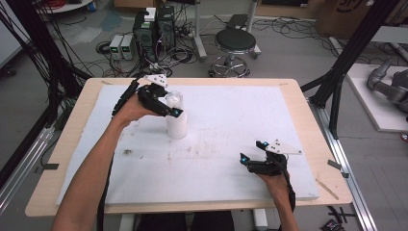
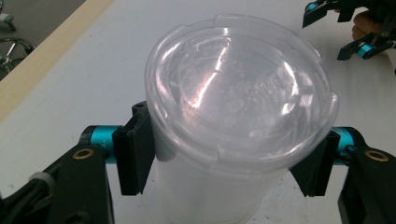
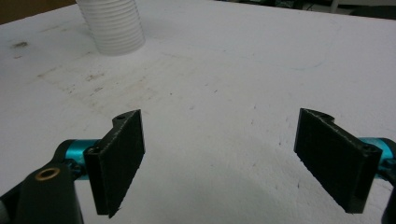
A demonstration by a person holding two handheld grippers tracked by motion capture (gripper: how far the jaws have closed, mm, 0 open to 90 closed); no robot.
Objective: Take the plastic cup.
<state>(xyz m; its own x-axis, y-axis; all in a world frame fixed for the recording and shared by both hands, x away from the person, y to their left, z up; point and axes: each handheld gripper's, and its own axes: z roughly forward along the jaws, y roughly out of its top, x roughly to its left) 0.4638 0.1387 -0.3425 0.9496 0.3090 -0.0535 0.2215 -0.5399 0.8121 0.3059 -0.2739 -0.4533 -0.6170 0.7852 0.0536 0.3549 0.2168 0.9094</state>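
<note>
A clear plastic cup [image 1: 175,99] with a domed lid stands on top of a white ribbed cup stack [image 1: 176,126] at the back left of the white board. My left gripper [image 1: 172,103] reaches in from the left and is shut on the clear cup just under its rim. In the left gripper view the lid [image 2: 238,88] looms large, and the black pads [image 2: 135,154] press on both sides of the cup. My right gripper [image 1: 252,150] rests open near the front right, nothing between its jaws [image 3: 219,158]. The ribbed stack [image 3: 114,25] is far off from it.
A white foam board [image 1: 231,120] with faint stains covers the wooden table [image 1: 308,144]. Beyond the far edge stand a black stool [image 1: 235,41] and computer boxes [image 1: 154,29] amid cables. Black frame posts [image 1: 346,53] rise at the right.
</note>
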